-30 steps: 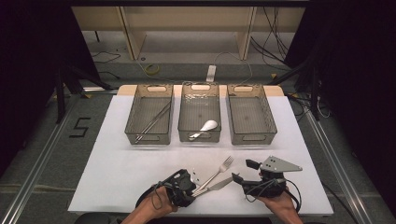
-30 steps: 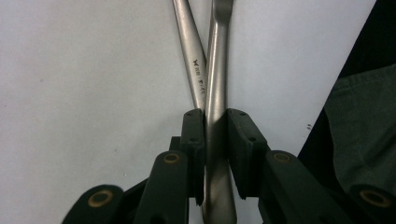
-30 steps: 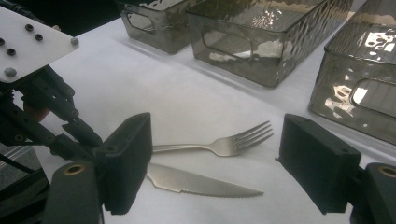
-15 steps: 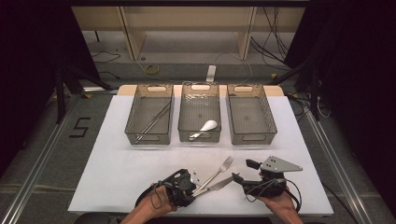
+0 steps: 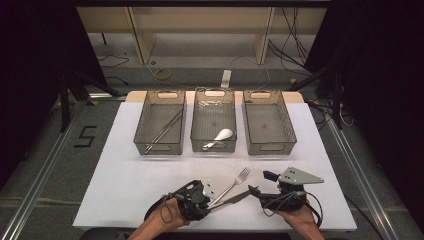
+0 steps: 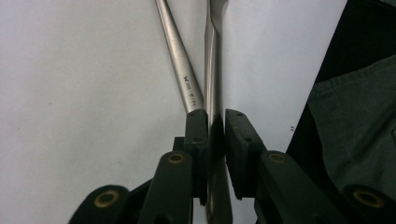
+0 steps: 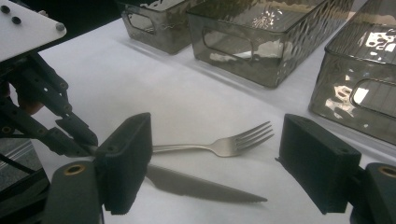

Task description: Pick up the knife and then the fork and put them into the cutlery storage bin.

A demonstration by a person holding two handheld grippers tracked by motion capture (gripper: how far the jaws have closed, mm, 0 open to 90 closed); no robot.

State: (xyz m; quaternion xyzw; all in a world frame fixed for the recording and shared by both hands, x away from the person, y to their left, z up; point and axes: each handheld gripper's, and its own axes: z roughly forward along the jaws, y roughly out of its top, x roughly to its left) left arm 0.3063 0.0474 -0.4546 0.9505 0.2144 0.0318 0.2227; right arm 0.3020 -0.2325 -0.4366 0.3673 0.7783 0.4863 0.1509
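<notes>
On the white worktop (image 5: 125,170), near its front edge, a fork (image 5: 234,183) and a knife (image 5: 232,199) lie with their handles crossed at the left gripper (image 5: 207,192). In the left gripper view the jaws have just been closing and now stand narrow, their pads (image 6: 196,135) pressing on the knife handle (image 6: 213,70) that runs up between them, while the fork handle (image 6: 180,60) slants away just beside the left-hand pad — it lies outside the grip. The knife blade reaches rightward across the worktop toward the right gripper (image 5: 256,192), which rests close by with its grey three-cornered plate (image 5: 299,176) on top. In the right gripper view the jaws stand wide apart, nothing between the pads; the fork (image 7: 219,145) lies beyond them with its tines pointing right, and the serrated knife blade (image 7: 205,186) lies just in front of it, both flat on the worktop. Farther back three clear bins stand in a row: the left bin (image 5: 160,122) holds long thin utensils, the middle bin (image 5: 214,120) holds a white spoon (image 5: 220,136), and the right bin (image 5: 268,122) stands beside them — well apart from the grippers.
</notes>
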